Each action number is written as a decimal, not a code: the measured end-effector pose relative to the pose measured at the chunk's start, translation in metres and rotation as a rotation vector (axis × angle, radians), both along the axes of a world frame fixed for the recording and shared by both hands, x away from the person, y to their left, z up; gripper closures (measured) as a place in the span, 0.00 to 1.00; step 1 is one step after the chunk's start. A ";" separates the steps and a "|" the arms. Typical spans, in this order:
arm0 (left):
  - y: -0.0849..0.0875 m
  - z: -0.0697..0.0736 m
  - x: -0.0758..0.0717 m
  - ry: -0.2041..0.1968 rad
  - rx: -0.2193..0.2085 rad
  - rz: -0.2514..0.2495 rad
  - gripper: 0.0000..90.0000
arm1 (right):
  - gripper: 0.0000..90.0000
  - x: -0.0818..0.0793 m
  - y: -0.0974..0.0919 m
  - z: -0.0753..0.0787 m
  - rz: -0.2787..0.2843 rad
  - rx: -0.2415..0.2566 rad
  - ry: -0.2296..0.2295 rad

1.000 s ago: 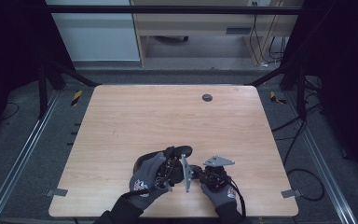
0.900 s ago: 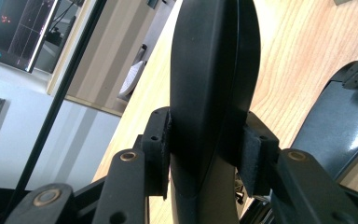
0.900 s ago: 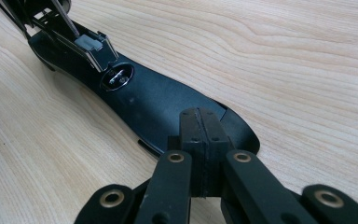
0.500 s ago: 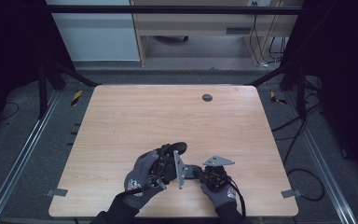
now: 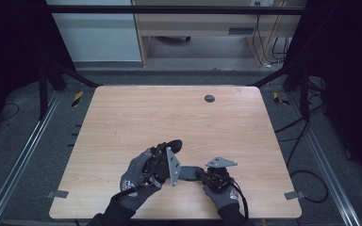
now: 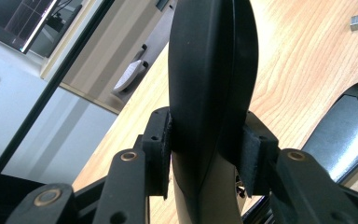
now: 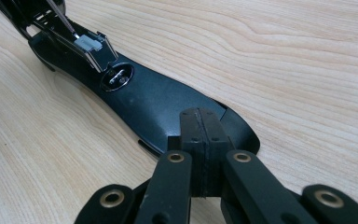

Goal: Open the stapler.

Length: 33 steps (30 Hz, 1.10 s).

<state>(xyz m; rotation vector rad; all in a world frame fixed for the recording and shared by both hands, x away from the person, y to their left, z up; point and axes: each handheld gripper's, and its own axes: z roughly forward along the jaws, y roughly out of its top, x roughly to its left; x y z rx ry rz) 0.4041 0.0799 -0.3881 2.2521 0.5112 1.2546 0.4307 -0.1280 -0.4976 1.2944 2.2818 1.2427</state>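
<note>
in the high view a black stapler [image 5: 181,167] is lying hinged open near the table's [image 5: 136,117] front edge, just between both grippers. in the left gripper view the left gripper [image 6: 207,147] is clamping the raised glossy top arm [image 6: 212,84]. in the right gripper view the right gripper [image 7: 199,135], jaws together, is pressing on the base [image 7: 154,105], whose metal magazine [image 7: 91,46] is tilting upward.

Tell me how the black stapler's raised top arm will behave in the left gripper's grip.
The top arm looks like stiff moulded plastic, so it should not flex. Its smooth rounded sides may slip between the left gripper pads. It is probably hinged to the base, which the shut right gripper presses down, so expect it to swing.
</note>
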 end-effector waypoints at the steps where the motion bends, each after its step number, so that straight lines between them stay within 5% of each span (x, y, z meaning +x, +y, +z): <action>1: 0.002 0.001 0.000 0.002 -0.005 0.002 0.67 | 1.00 0.000 0.000 0.000 -0.001 0.000 0.004; 33: 0.033 0.017 0.001 0.025 -0.126 0.045 0.66 | 1.00 -0.001 0.000 0.000 0.000 -0.003 0.002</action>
